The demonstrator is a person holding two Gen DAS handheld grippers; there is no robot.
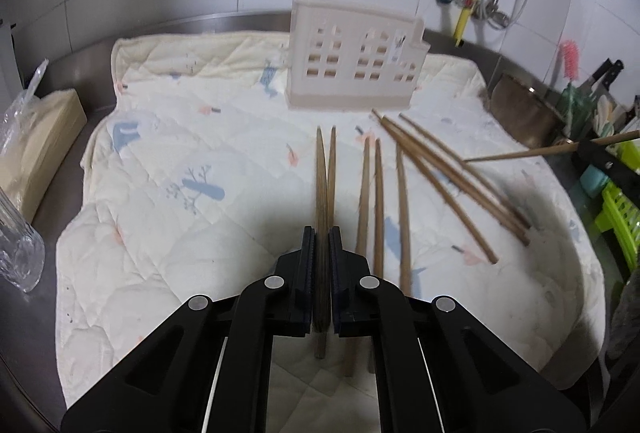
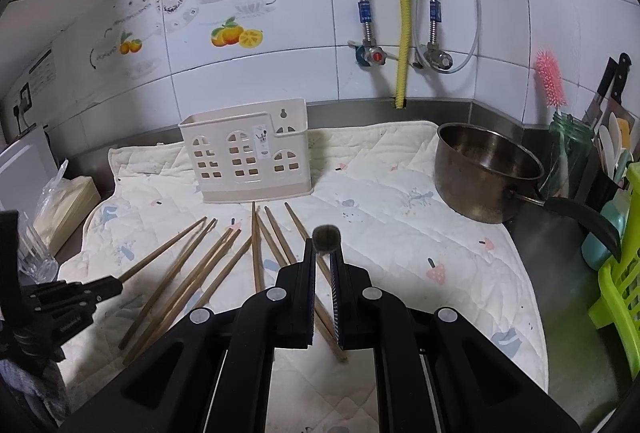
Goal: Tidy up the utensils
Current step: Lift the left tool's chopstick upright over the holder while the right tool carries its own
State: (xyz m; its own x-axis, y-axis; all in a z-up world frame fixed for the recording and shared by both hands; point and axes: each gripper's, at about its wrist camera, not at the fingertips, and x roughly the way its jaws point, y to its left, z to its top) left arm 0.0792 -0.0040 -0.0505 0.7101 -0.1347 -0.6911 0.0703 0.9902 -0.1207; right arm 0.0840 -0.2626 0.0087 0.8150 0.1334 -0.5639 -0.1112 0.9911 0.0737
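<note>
Both black ribbed claws, left claw and right claw, clench slim tapered wooden chopsticks.

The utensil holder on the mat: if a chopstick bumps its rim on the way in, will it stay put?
Probably not firmly. The utensil holder looks like thin, perforated plastic, so likely light. It appears empty and stands on a soft quilted mat, so a knock may slide or tip it. Its broad base should help somewhat.
</note>
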